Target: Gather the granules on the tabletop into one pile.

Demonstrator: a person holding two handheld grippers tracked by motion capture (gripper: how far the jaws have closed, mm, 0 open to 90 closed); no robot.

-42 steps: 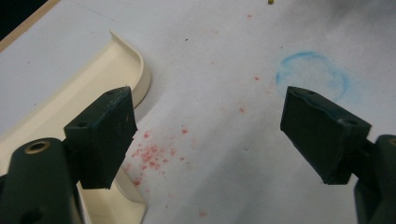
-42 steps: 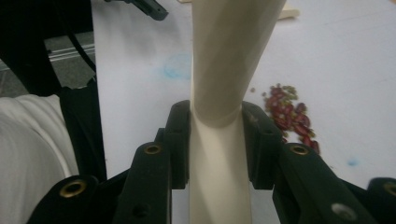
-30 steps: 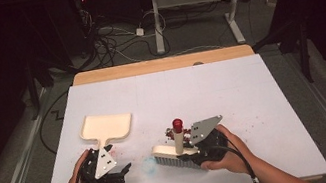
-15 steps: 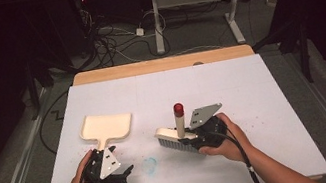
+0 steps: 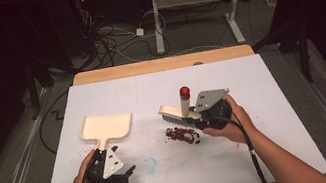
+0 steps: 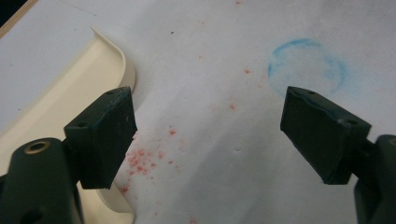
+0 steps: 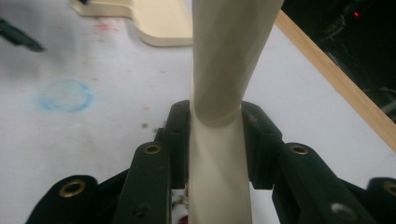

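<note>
My right gripper is shut on the cream handle of a hand brush, whose red-tipped end stands upward. In the right gripper view the brush handle rises between the shut right gripper. A small pile of red crumbs lies just in front of the bristles. A cream dustpan lies flat at the left, its handle toward my left gripper. The left gripper hangs open over bare paper, with the dustpan beside its left jaw.
A white sheet covers the table, with a wooden edge at the far side. A faint blue ring marks the paper between my hands, also the blue ring. Red specks dot the paper by the dustpan.
My right gripper has carried the brush up, away from the near edge and a little rightward, and the red crumb pile now shows in front of it. The left hand has stayed put.
</note>
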